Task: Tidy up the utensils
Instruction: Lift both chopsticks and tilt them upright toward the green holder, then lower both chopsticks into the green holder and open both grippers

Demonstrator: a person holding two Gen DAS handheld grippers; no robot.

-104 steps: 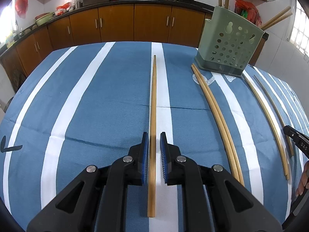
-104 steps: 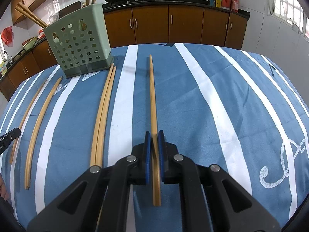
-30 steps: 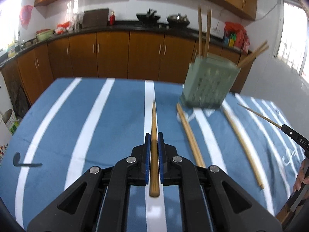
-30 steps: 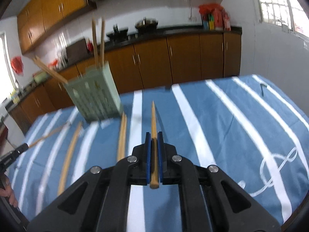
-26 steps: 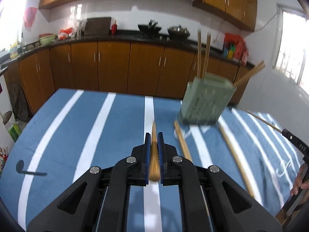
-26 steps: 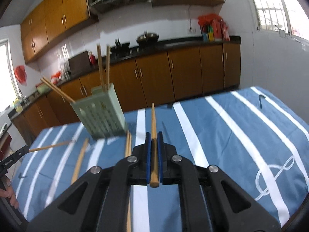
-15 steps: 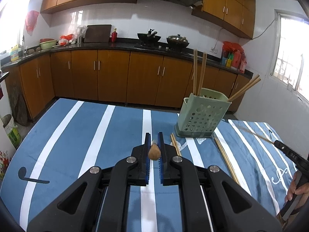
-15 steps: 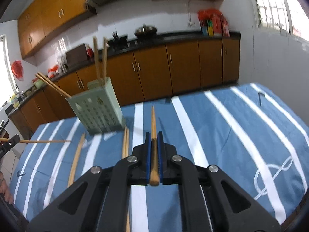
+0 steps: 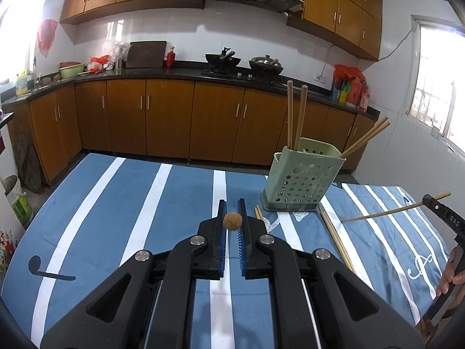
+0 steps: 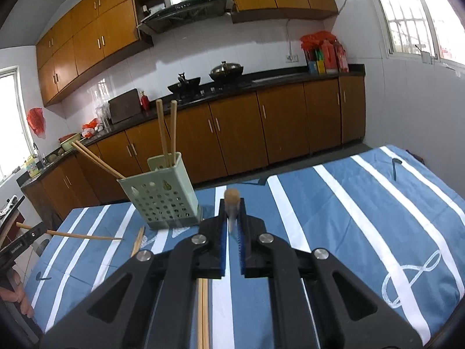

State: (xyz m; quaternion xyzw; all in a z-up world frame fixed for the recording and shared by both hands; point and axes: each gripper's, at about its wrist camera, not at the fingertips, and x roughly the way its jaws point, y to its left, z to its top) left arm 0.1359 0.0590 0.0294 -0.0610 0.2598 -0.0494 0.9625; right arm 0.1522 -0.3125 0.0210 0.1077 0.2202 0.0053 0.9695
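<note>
My left gripper is shut on a wooden chopstick, seen end-on between the blue pads, held above the table. My right gripper is shut on another chopstick, also end-on and raised. Each held chopstick shows from the other view, pointing inward: the right one and the left one. The green perforated utensil holder stands on the blue striped tablecloth with several chopsticks upright or leaning in it. It is ahead and right of the left gripper, ahead and left of the right.
Loose chopsticks lie on the cloth beside the holder and under the right gripper. The table ends at its far edge before brown kitchen cabinets. A hand holds the other gripper at the right edge.
Both grippers closed on chopsticks lying on the table, lifted them, and tilted up so each stick now points toward its camera. The view rose from the tabletop to the kitchen.
</note>
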